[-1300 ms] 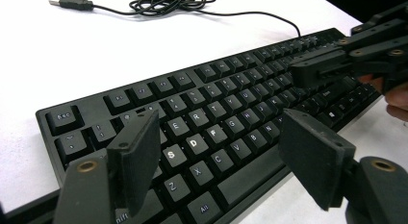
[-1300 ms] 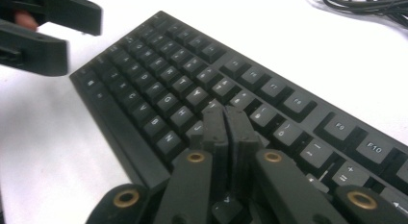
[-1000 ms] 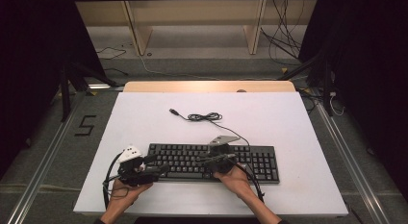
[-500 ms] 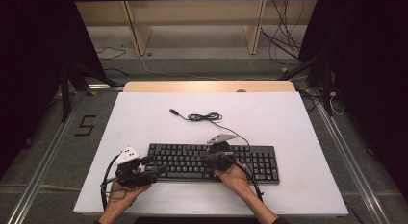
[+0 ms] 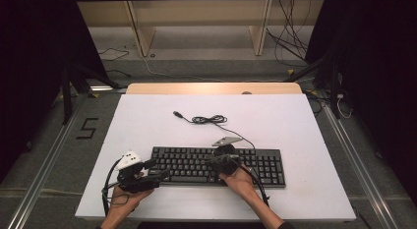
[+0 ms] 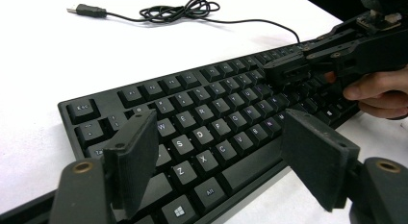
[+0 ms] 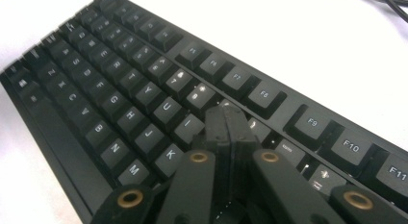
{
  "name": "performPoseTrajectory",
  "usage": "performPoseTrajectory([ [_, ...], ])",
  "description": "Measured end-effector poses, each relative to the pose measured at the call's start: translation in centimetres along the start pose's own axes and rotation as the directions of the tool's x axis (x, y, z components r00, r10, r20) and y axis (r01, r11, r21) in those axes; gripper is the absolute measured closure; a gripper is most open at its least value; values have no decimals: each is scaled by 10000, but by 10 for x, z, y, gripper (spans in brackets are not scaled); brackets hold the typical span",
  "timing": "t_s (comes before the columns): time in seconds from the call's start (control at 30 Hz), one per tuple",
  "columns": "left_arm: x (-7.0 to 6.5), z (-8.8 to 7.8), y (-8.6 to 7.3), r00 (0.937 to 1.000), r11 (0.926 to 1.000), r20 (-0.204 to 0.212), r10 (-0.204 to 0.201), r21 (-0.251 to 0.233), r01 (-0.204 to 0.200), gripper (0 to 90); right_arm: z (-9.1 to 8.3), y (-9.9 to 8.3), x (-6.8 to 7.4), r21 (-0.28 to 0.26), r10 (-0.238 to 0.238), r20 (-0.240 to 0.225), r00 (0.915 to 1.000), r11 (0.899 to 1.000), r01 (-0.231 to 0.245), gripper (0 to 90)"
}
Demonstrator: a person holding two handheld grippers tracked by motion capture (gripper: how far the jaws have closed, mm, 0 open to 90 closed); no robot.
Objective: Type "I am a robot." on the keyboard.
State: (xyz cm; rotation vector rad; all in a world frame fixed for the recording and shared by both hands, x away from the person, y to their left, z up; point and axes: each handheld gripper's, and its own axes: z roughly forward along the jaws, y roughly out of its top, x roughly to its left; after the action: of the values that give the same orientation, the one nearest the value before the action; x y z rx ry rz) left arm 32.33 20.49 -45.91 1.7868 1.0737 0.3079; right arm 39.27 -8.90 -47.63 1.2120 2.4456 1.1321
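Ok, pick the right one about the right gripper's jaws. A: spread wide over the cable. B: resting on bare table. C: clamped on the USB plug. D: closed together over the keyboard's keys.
D: the right gripper has its jaws pressed together, tips over the keys of the keyboard.
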Motion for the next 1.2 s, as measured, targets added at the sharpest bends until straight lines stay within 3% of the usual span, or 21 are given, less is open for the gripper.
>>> performPoseTrajectory([
  [0.1, 1, -1, 0, 10000, 10000, -63, -33, -76, 32, 289, -4, 1, -1, -198, 208, -169, 9996, 9996, -212, 900],
  [0.2, 2, -1, -1, 10000, 10000, -92, -19, -93, 18, 289, -9, 2, -1, -470, 359, -490, 9982, 9982, -382, 830],
  [0.3, 2, -2, -1, 9999, 9999, -149, -32, -134, 30, 289, -10, 2, 1, -634, 259, -688, 9973, 9975, -303, 771],
  [0.47, 2, -2, -2, 9998, 9999, -189, -34, -143, 32, 286, -13, 3, 9, -919, 56, -1328, 9911, 9956, -180, 594],
  [0.57, 3, -2, -2, 9998, 9999, -212, -50, -150, 47, 285, -12, 3, 14, -925, -79, -1517, 9884, 9957, -62, 550],
  [0.7, 3, -2, -2, 9997, 9998, -230, -98, -196, 94, 285, -11, 4, 19, -947, -223, -1650, 9860, 9955, 66, 558],
  [0.87, 3, -2, -2, 9997, 9998, -250, -76, -201, 71, 284, -9, 5, 27, -942, -445, -1743, 9837, 9952, 283, 668],
  [0.9, 3, -2, -2, 9997, 9998, -252, -77, -202, 72, 284, -8, 5, 29, -924, -535, -1791, 9824, 9950, 374, 742],
  [0.97, 3, -2, -2, 9996, 9998, -253, -82, -208, 77, 285, -6, 5, 32, -848, -615, -1804, 9817, 9953, 468, 801],
  [1.2, 3, -3, -2, 9996, 9997, -270, -107, -202, 101, 284, 0, 4, 39, -610, -736, -1847, 9800, 9961, 634, 900],
])
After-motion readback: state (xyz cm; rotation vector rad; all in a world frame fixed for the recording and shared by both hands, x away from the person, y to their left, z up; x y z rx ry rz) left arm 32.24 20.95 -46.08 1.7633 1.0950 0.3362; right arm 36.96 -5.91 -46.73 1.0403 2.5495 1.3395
